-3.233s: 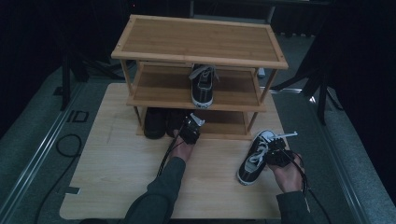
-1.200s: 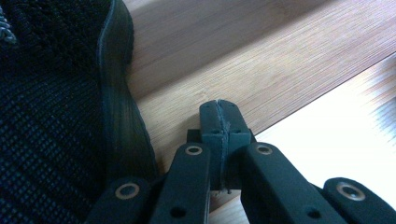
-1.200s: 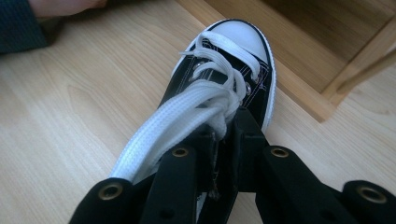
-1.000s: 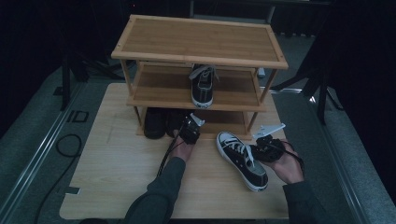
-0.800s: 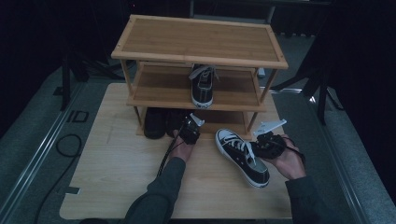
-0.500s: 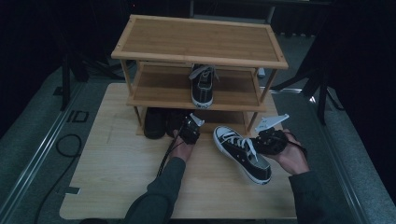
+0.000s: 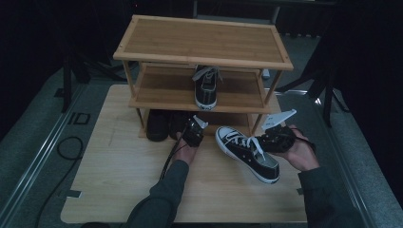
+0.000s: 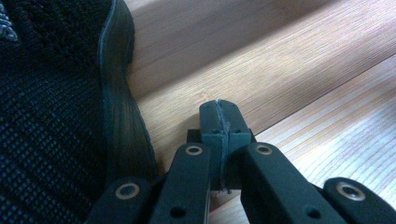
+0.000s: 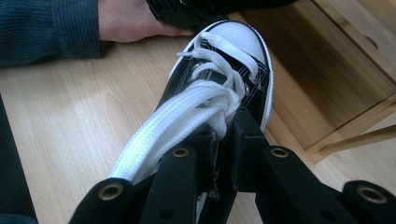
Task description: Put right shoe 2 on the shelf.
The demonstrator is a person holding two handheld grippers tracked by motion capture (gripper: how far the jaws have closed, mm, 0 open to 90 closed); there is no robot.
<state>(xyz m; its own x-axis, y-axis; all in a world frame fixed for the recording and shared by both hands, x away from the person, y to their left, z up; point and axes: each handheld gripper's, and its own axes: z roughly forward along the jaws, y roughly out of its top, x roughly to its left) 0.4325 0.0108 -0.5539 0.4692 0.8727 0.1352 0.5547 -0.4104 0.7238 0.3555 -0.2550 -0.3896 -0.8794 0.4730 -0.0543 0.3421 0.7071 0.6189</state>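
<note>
Nearest me, my right gripper [image 7: 266,142] has its jaws clamped on the collar of a black-and-white sneaker [image 7: 247,153], held near the right side of the surface [image 7: 119,180]. The shoe's long axis runs away from those jaws, white toe cap [image 9: 236,39] pointing toward the shoe rack [image 7: 204,47] beyond. My left gripper [image 7: 192,134], jaws together on nothing, rests beside a dark shoe [image 8: 51,107] at the rack's bottom shelf.

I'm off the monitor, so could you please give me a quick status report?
Right claw shut on sneaker, carried over the board. Left claw shut, empty, beside dark shoe. Rack post close to sneaker's path.
</note>
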